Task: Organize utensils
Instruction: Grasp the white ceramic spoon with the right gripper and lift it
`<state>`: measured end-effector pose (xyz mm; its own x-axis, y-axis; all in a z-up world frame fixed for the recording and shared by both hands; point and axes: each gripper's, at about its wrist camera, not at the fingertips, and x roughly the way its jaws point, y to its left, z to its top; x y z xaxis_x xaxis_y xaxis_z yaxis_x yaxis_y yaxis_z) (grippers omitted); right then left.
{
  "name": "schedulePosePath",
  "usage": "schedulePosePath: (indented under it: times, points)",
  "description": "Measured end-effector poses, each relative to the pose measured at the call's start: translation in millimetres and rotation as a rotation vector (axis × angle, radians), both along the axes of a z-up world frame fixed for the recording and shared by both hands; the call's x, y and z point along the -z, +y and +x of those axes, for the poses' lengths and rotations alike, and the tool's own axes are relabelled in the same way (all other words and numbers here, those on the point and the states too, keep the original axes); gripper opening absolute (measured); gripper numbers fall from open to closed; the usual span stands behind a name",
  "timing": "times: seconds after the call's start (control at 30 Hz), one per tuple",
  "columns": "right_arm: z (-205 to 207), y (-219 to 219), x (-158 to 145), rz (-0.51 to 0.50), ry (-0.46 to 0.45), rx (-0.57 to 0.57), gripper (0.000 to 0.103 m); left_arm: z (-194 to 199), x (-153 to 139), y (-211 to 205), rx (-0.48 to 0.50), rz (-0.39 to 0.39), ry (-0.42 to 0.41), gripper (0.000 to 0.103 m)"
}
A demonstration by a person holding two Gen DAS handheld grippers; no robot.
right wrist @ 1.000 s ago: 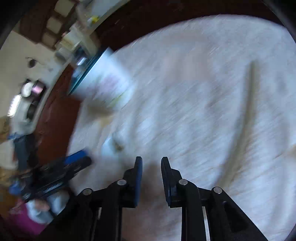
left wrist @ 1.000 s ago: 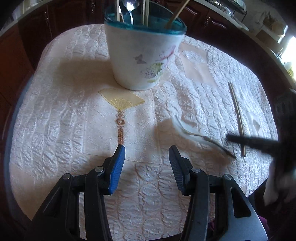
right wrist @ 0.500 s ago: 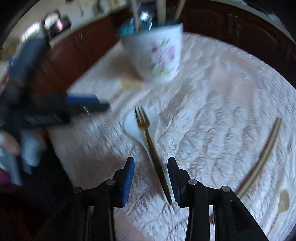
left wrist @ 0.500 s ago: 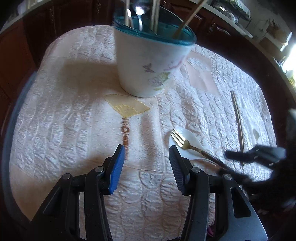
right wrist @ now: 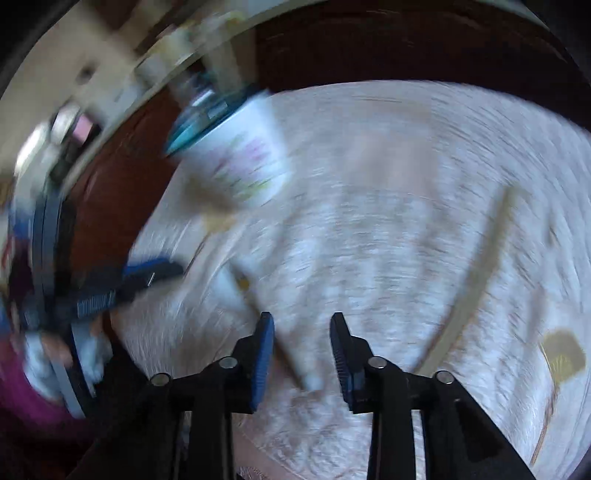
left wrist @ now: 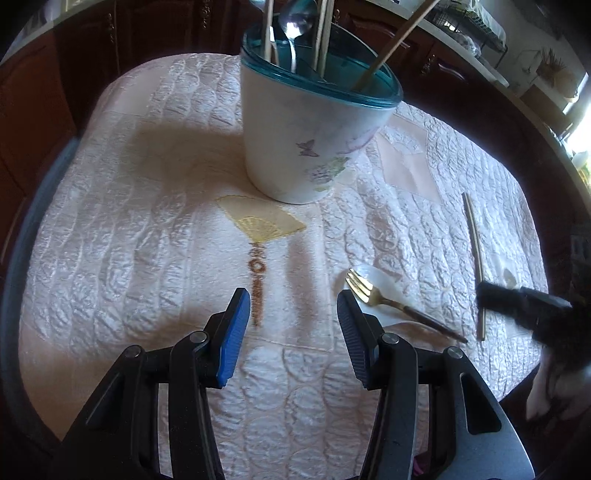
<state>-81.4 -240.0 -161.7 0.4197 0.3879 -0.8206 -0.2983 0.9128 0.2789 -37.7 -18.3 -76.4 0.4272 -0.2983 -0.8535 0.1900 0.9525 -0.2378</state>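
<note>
Left gripper (left wrist: 293, 310) hangs over the quilted cream tablecloth (left wrist: 147, 229), jaws wide apart, nothing between the blue pads. Ahead of it stands a white floral pot (left wrist: 306, 147) with a teal rim, upright, holding a metal spoon (left wrist: 299, 22) and several wooden chopsticks (left wrist: 399, 40) that lean out of the top. Near the left gripper's right finger a gold fork (left wrist: 388, 302) with a dark handle lies flat, tines over a white plastic spoon (left wrist: 380, 280) beneath it. One more chopstick (left wrist: 474, 251) lies alone on the cloth further right, apart from the fork. The right gripper (right wrist: 302, 328) shows at the right edge of the left wrist view as a dark blur, close to the chopstick's near end and the fork handle's tip. Right wrist view is heavily motion-blurred: jaws partly apart, a pale blurred handle between the pads, likely the white spoon; cannot tell if the pads touch it, no grip seen. Pot sits upper left there, lone chopstick off to the right. A person's hand and purple clothing, blurred, at the left edge.
</note>
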Motion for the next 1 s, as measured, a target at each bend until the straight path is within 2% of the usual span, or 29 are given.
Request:
schedulePosePath:
  times: [0.1,0.13,0.2,0.23,0.3,0.33,0.4,0.43,0.5,0.67,0.8,0.9,0.93,0.97,1.0]
  points:
    - [1,46,17,-0.176,-0.028,-0.126,0.034,-3,-2,-3,0.01,0.014,-0.008,0.049]
    - [3,51,23,-0.195,-0.019,-0.155,0.034,-3,-2,-3,0.01,0.015,-0.008,0.049]
    - [4,55,33,-0.212,-0.011,-0.168,0.025,-5,-3,0,0.005,0.02,-0.008,0.049]
    - [12,43,32,-0.131,0.02,-0.112,0.023,-5,-3,1,0.002,0.022,-0.008,0.049]
    - [28,7,32,0.119,0.112,0.042,0.023,-5,-4,6,-0.006,0.028,-0.009,0.049]
    - [31,-10,28,0.18,0.115,0.112,0.022,-5,-4,8,-0.011,0.028,-0.01,0.049]
    - [28,-34,18,0.177,0.086,0.19,0.022,-4,-4,11,-0.02,0.021,-0.008,0.049]
    - [25,-49,13,0.189,0.078,0.231,0.028,-4,-4,11,-0.019,0.018,-0.006,0.049]
    - [17,-70,5,0.151,0.068,0.277,0.032,-2,-3,7,-0.01,0.014,-0.006,0.049]
    - [-2,-83,-7,0.095,0.053,0.226,0.032,1,0,-13,0.027,0.0,0.001,0.049]
    - [-5,-41,-7,0.005,-0.004,0.119,0.032,0,-1,-25,0.052,-0.001,-0.004,0.049]
    - [10,-5,8,-0.131,-0.024,0.021,0.032,-2,-2,-25,0.056,0.01,-0.005,0.049]
    - [14,4,16,-0.2,-0.02,-0.002,0.027,-2,-2,-24,0.052,0.013,-0.006,0.049]
    - [18,7,21,-0.225,-0.013,-0.011,0.017,-2,-3,-21,0.046,0.016,-0.006,0.049]
    - [21,6,23,-0.218,-0.014,-0.006,0.014,-3,-2,-19,0.041,0.019,-0.004,0.049]
